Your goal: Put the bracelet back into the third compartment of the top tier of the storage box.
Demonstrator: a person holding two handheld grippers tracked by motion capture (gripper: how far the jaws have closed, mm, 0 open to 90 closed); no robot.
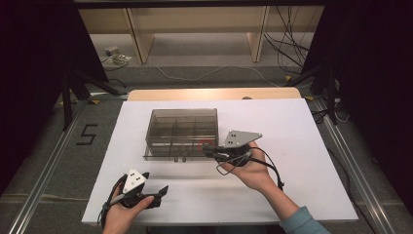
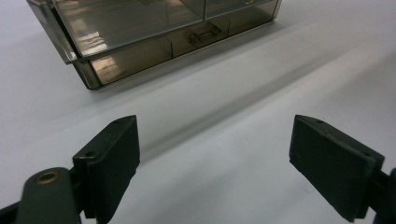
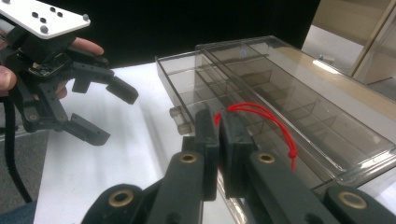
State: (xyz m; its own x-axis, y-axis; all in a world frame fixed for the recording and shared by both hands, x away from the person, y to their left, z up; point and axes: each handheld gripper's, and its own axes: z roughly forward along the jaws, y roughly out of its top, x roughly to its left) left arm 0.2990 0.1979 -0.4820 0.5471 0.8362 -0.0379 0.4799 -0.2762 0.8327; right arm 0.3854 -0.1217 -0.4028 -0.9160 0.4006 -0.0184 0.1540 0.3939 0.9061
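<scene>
One clear smoky compartment box point(image 1: 181, 132) sits mid-worktop point(image 1: 292, 146), and one red cord loop point(image 3: 266, 121) lies at its near right corner, pinched between the pressed-together fingers point(image 3: 205, 135) of the right gripper point(image 1: 210, 150). My reading is that the cord is being placed into or drawn out of a compartment there; which, I cannot tell. The left gripper point(image 1: 158, 194), fingers spread and empty, waits near left, well apart from the box, and might next steady it.
</scene>
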